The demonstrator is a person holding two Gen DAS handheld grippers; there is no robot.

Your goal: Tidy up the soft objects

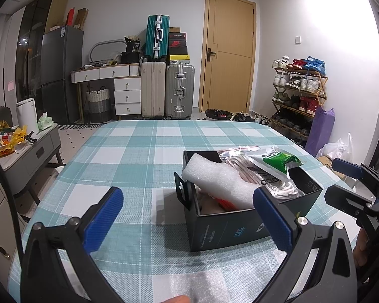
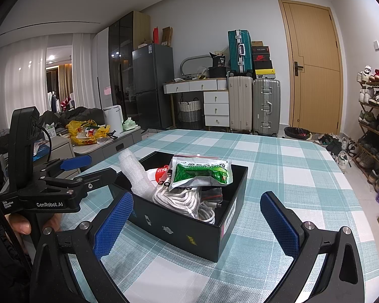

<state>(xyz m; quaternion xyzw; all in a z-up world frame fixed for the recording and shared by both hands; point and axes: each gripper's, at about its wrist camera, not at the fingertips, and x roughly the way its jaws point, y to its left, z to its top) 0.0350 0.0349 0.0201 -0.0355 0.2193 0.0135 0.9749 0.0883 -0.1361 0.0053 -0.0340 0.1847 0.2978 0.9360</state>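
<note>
A black open box (image 1: 222, 229) (image 2: 187, 224) stands on the checked tablecloth. In it lie a white foam sheet (image 1: 214, 176) (image 2: 134, 174), a coil of white cord (image 2: 179, 199) (image 1: 285, 189) and a green-and-white packet (image 1: 278, 161) (image 2: 202, 171) on top. My left gripper (image 1: 187, 217) is open and empty, just in front of the box. My right gripper (image 2: 197, 219) is open and empty, its jaws wide on either side of the box's near corner. Each gripper shows in the other's view, the right one (image 1: 351, 184) and the left one (image 2: 88, 169), both open.
The table (image 1: 139, 151) (image 2: 290, 166) carries a teal and white checked cloth. Behind it stand suitcases (image 1: 164, 91), a white desk, a fridge, a door and a shoe rack (image 1: 300, 93). A low grey cabinet (image 1: 30, 151) with clutter stands left of the table.
</note>
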